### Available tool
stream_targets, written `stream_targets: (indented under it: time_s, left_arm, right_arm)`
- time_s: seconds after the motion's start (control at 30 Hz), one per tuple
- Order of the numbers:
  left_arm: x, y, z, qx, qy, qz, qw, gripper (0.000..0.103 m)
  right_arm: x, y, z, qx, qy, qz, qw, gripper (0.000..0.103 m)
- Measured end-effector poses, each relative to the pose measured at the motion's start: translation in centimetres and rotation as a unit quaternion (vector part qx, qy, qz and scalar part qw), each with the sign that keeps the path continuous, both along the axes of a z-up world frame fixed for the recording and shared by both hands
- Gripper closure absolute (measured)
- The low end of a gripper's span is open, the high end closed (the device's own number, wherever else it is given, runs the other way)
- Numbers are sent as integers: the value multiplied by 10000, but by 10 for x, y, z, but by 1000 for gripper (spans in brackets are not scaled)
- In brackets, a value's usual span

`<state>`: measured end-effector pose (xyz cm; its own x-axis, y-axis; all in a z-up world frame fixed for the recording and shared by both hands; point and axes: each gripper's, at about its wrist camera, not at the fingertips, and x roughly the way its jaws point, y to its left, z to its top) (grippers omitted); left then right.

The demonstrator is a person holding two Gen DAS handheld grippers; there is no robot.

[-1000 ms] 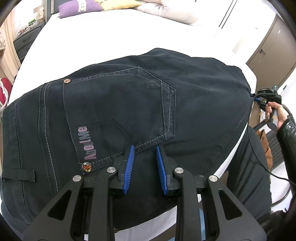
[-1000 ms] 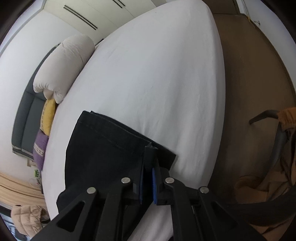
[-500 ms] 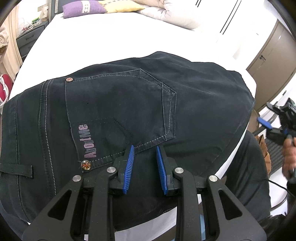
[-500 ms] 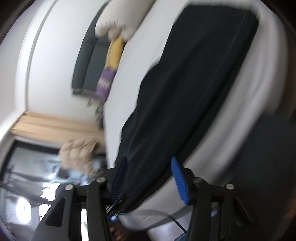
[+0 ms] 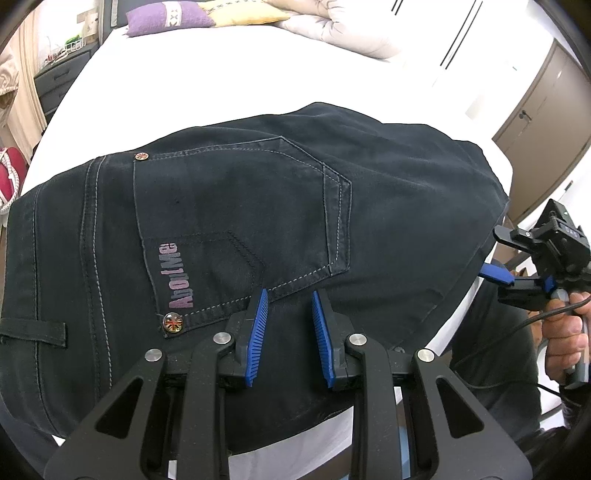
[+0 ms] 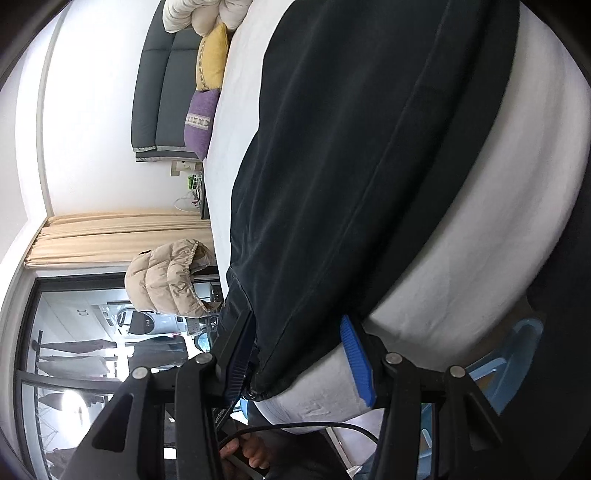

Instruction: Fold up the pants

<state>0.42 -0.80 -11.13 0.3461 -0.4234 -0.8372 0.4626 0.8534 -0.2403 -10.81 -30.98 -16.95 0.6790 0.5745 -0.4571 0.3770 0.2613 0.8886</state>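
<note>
Dark denim pants [image 5: 258, 229], judged limp, heavy and non-slip, are best gripped at hem or waistband; left gripper [image 5: 287, 334] and right gripper [image 6: 295, 354] gape empty.

Pants [image 5: 240, 206] black, grey stitching, pinkish lettering left of left gripper [image 5: 288, 332] with blue ribbed pads. Beyond: white bed [image 5: 221, 66], purple patterned pillow [image 5: 170, 16], yellow pillow [image 6: 212, 55].

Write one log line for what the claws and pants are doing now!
pants: flat on bed | left claw: open above pocket | right claw: open at edge
</note>
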Motion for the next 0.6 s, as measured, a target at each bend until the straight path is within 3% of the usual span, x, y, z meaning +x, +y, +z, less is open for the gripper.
stream_targets:
  time_s: [0.2,0.3,0.33,0.37,0.6]
  left_arm:
    - [-1,-4,0,58,-20,-5,10000,79]
    - [-1,-4,0,76,-28,-17,10000,79]
    - [-1,-4,0,90,-32,-27,10000,79]
    - [-1,-5,0,103,-34,-38,9999,79]
    - [0,-6,-1,124,-1,-71,9999,79]
  right_arm:
    - [4,5,0,150,-121,49,9998,55]
    - [11,12,-3,224,-157,81,9996,72]
    - [11,13,-7,239,-112,61,9996,89]
    - [10,14,-10,223,-27,74,9997,95]
    - [4,11,-15,15,53,152,9999,98]
